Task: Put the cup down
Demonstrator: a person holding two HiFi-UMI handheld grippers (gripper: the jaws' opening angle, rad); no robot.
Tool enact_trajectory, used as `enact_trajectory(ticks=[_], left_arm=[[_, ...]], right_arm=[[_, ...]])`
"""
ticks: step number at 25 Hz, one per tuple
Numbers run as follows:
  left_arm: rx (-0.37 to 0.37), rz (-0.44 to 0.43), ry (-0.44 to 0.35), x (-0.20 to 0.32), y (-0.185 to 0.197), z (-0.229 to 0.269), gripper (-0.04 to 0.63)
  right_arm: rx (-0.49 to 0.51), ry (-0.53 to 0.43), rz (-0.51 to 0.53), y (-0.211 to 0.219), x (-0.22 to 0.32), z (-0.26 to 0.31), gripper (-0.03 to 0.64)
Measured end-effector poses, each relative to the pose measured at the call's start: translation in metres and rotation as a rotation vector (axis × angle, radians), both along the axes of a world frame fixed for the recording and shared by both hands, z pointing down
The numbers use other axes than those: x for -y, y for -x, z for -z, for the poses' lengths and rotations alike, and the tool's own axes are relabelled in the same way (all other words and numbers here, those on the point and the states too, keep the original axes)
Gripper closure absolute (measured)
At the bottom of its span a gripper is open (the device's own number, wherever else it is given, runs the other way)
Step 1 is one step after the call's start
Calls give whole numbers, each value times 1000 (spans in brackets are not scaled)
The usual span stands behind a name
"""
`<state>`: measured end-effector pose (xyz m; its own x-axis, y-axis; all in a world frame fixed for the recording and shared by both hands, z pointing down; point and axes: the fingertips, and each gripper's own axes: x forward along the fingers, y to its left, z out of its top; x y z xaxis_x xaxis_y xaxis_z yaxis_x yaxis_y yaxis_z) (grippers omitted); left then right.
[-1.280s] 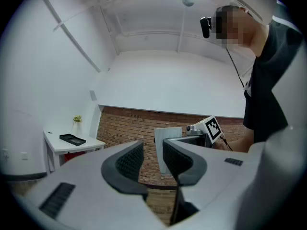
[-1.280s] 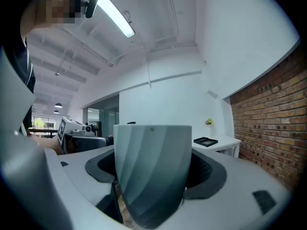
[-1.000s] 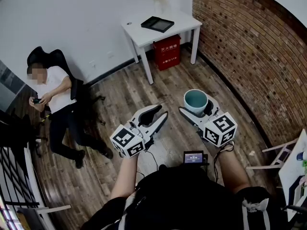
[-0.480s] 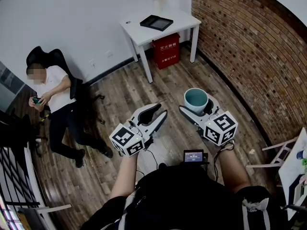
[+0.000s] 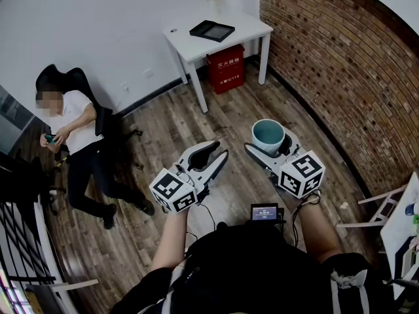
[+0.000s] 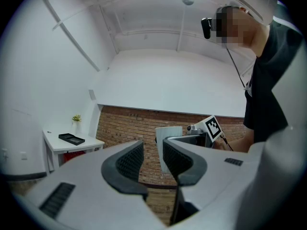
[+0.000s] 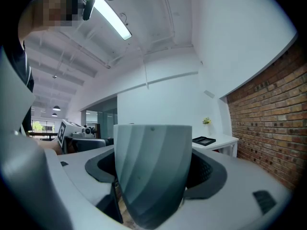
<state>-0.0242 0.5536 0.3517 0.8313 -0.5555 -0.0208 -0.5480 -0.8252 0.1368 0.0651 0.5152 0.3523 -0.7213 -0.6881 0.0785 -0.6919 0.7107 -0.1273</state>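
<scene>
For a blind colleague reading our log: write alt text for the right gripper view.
A grey-green striped tapered cup stands upright, clamped between the dark jaws of the right claw. Behind, a white table with a black tray stands by a red brick wall.

- It looked like an office: a white desk [image 5: 247, 29] stood beside a brick wall [image 5: 340, 77], far ahead of the left gripper [image 5: 216, 153].
- A person [image 5: 72, 126] lounged in an office chair [image 5: 57, 76] to its left.

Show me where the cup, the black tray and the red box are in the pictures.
cup [image 5: 268, 136], head view, its teal inside.
black tray [image 5: 212, 31], head view, its middle.
red box [image 5: 227, 70], head view, its front face.
</scene>
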Motion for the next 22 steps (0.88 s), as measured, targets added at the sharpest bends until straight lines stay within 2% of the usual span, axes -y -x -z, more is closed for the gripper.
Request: enact_trajectory(ticks=[9, 22], left_arm=[[8, 19, 9, 4, -13, -3, 463], [29, 21, 31, 20, -52, -22, 463]], right_arm=[[12, 9, -10, -24, 0, -5, 221], [34, 54, -4, -73, 15, -30, 221]])
